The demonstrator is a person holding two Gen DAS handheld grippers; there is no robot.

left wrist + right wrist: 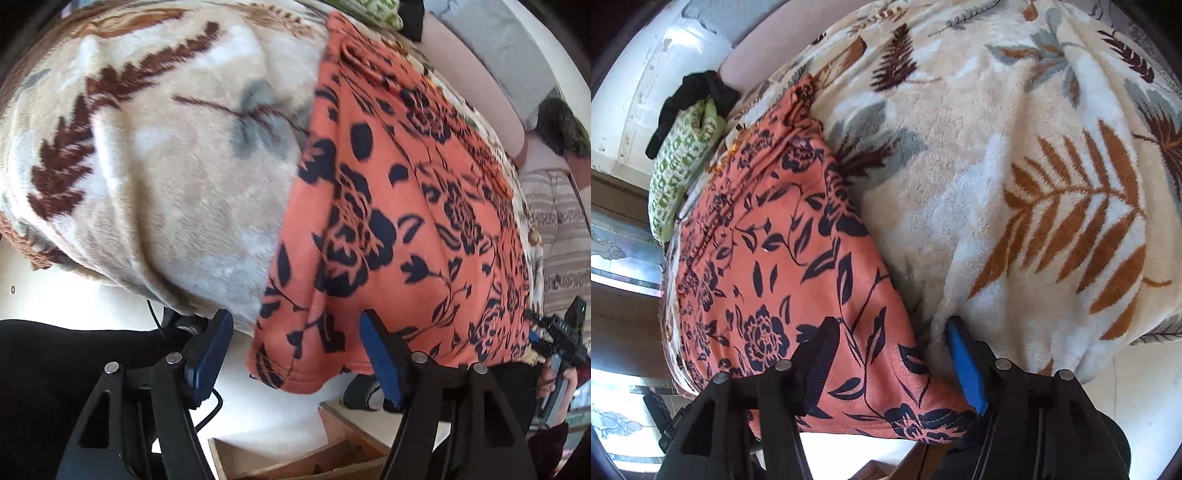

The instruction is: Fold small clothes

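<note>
An orange garment with a dark blue flower print (399,206) lies spread flat on a cream leaf-patterned blanket (177,177), its near edge hanging over the bed's side. My left gripper (295,315) points down at the garment's near left corner. Its blue-padded fingers (380,362) stand apart, straddling that corner without pressing it. In the right wrist view the same garment (768,258) lies on the left of the blanket (1015,184). My right gripper (892,321) is open astride the near right corner. A hand holds that right gripper (561,339) at the edge of the left wrist view.
A green patterned cushion (683,166) with a black cloth (698,96) on it lies at the far end of the bed by the wall. Below the bed's edge are a white floor, a wooden box (314,454) and a black cable (210,410).
</note>
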